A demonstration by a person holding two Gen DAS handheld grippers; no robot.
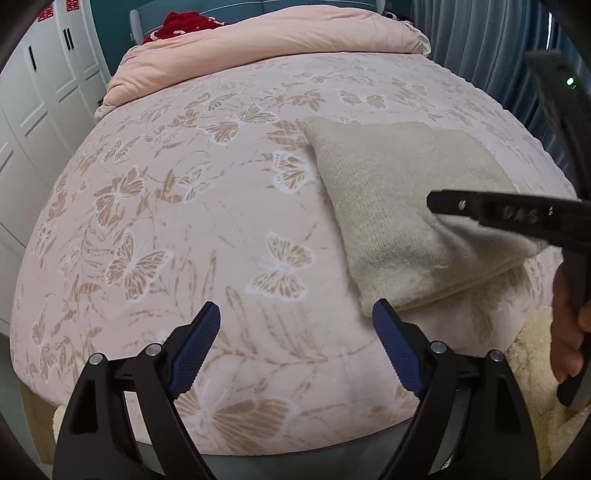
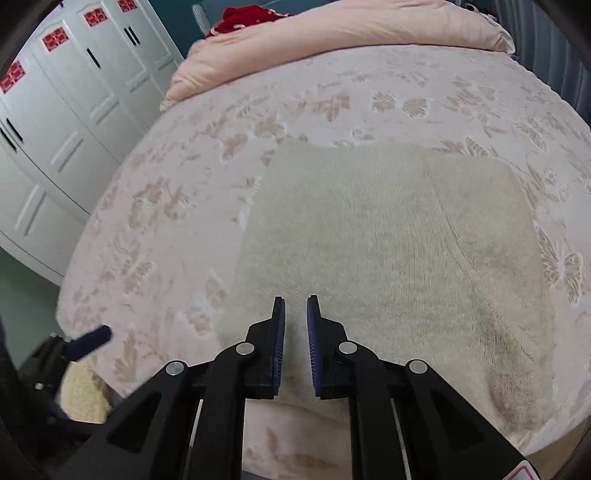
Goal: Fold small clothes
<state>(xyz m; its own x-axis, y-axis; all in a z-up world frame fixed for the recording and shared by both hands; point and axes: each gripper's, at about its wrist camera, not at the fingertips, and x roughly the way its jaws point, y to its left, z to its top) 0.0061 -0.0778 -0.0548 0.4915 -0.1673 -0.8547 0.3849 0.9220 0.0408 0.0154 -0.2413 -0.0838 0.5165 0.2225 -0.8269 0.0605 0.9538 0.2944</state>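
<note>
Blue pads of the left claw (image 1: 297,317) are standing spread wide over the butterfly-print bed (image 1: 184,206), with nothing between them; the sweater's near corner is lying just beside the right-hand pad. Over in the right wrist view, the right claw (image 2: 296,306) is showing its pads nearly pressed together with only a slim gap, and no cloth is visibly caught between them there. From the left wrist view, though, knit seems to be bunching under that claw's dark finger, so whether it is pinching a fold cannot be told.

A beige knit sweater (image 2: 388,240) is lying on the bed's near right part, close to the edge, as a neat, roughly rectangular block with thick doubled edges. No sleeves or hem are sticking out, which suggests the main folds are already made. What is left, judging by the shape, is perhaps one more halving or just a smoothing of the top layer, then setting it aside. A pink duvet (image 1: 277,33) is sitting well apart at the head of the bed.
</note>
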